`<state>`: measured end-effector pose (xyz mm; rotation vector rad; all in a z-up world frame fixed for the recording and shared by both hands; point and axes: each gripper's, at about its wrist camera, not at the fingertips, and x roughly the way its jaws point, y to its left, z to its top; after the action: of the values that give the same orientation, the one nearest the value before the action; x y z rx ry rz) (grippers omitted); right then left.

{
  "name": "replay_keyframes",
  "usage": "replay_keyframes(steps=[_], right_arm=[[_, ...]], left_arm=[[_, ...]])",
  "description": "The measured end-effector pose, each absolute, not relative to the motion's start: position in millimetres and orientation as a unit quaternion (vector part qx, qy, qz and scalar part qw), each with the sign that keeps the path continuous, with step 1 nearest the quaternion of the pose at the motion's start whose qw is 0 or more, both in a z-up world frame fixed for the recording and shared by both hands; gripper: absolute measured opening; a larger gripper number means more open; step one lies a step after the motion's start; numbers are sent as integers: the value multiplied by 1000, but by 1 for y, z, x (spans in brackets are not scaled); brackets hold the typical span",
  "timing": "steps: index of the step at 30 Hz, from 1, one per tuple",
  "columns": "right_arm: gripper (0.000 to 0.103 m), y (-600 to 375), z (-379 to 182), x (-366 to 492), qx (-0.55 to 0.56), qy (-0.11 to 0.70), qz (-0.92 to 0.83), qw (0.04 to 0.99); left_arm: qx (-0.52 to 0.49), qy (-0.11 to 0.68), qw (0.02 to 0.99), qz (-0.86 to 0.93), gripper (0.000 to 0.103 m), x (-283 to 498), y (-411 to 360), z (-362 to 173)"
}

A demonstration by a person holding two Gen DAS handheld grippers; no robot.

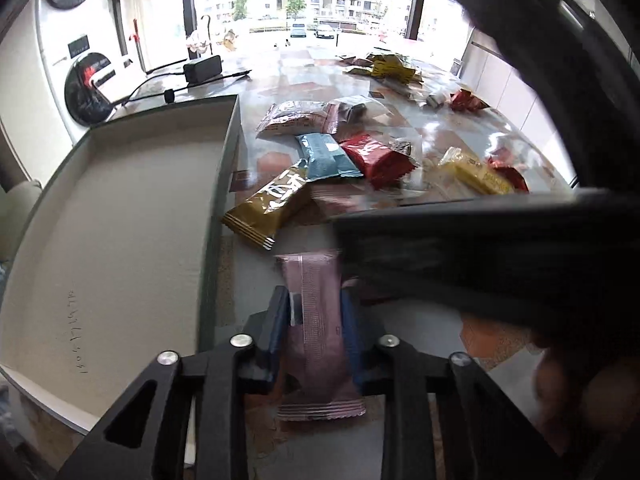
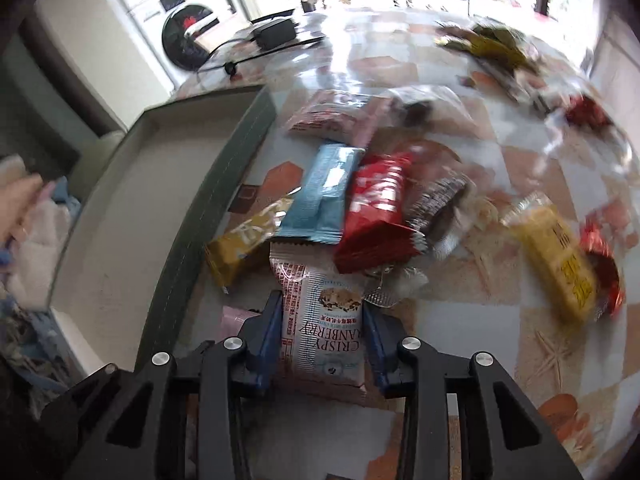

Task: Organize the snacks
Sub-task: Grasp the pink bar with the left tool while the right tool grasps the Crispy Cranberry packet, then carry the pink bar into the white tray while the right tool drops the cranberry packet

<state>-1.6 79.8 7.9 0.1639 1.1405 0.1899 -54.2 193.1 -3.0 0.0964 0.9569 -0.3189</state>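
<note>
My left gripper (image 1: pixel 316 300) is shut on a pink snack bar (image 1: pixel 318 332), held just right of the empty grey box (image 1: pixel 120 220). My right gripper (image 2: pixel 322 312) is shut on a white Crispy Cranberry packet (image 2: pixel 324 320), near the box (image 2: pixel 140 200) in the right wrist view. Loose snacks lie on the table beyond: a gold bar (image 1: pixel 268 204), a light blue bar (image 1: pixel 326 156) and a red packet (image 1: pixel 376 158). The right wrist view shows the blue bar (image 2: pixel 326 196), the red packet (image 2: pixel 376 212), the gold bar (image 2: pixel 244 240) and a yellow packet (image 2: pixel 556 264).
A pink-white packet (image 1: pixel 296 118) and a pile of yellow snacks (image 1: pixel 390 66) lie farther back. A black power adapter (image 1: pixel 202 68) with cables sits behind the box. The right hand-held gripper's dark body (image 1: pixel 500 248) fills the right of the left wrist view. A washing machine (image 2: pixel 180 28) stands at the left.
</note>
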Motion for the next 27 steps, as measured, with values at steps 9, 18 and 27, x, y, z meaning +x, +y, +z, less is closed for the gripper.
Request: replay_keyframes(steps=[9, 18, 27], right_arm=[[39, 25, 12, -55, 97, 512, 61, 852], [39, 17, 33, -81, 91, 489, 57, 866], [39, 120, 77, -49, 49, 447, 176, 876]], left_arm=[[-7, 455, 873, -174, 25, -54, 195, 9], [18, 424, 890, -170, 25, -70, 190, 48], [-10, 411, 909, -65, 25, -49, 282, 85]])
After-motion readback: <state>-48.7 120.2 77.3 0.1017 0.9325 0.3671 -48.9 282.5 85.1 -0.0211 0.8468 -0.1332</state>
